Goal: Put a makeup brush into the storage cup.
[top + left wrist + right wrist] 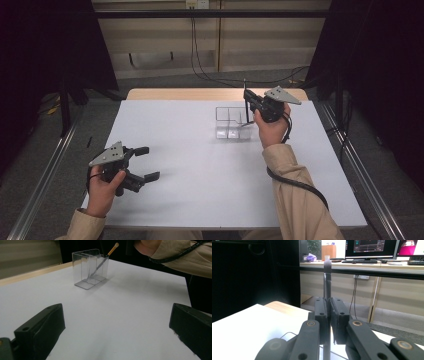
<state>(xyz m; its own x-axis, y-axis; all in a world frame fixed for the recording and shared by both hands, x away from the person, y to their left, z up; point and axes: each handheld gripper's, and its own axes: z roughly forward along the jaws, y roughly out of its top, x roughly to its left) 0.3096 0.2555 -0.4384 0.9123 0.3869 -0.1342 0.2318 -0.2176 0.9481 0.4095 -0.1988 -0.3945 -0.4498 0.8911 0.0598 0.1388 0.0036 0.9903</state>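
On the table (200, 165) | 1 clear organizer (229, 122) | 1 brush (327, 285) | 2 hand-held grippers

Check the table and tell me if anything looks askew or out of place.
Nothing looks spilled or damaged. One brush leans aslant in the clear divided holder, its tip poking above the rim. The right hand-held gripper is shut on a second brush, held upright above the holder. The left hand-held gripper rests open on the white table.
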